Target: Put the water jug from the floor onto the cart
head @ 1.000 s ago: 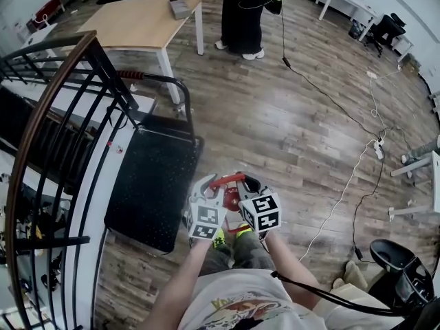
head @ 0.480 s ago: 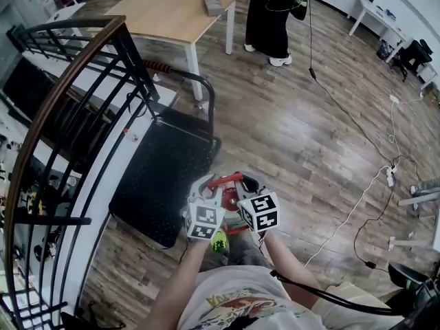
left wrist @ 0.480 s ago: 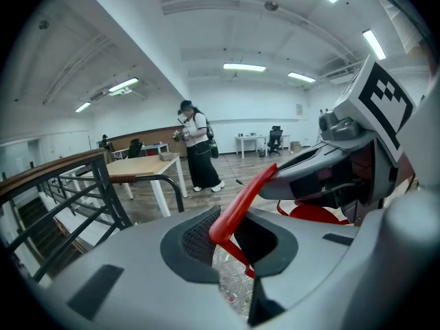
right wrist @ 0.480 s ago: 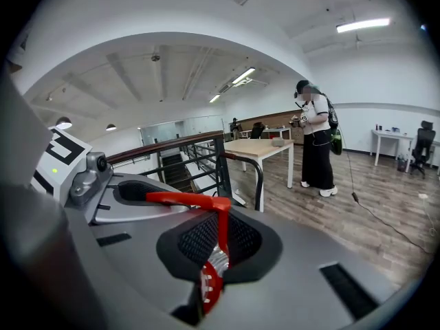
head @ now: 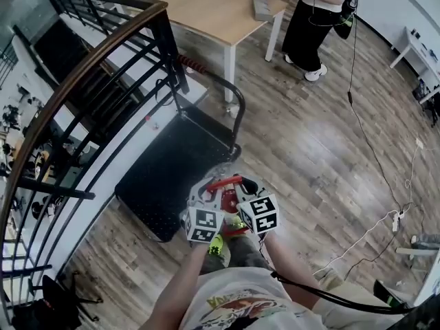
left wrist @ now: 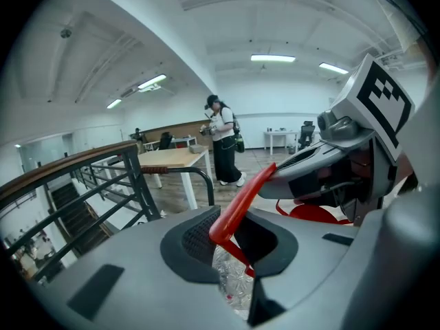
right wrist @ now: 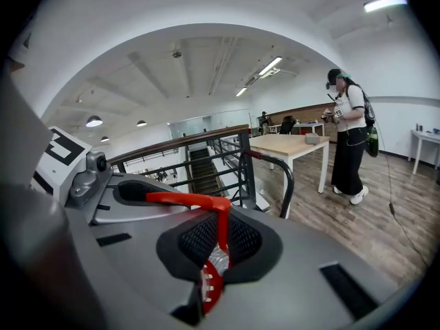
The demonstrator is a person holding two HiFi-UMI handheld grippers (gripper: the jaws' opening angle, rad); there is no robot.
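Nearing the cart (head: 172, 177), water jug (head: 227, 196) carried closer

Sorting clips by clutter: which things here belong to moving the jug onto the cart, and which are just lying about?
Job: water jug, held by its red handle; left gripper and right gripper, both clamped on that handle; black platform cart.
Lying about: wooden table, grey box on it, stair railing, power strip, standing person.
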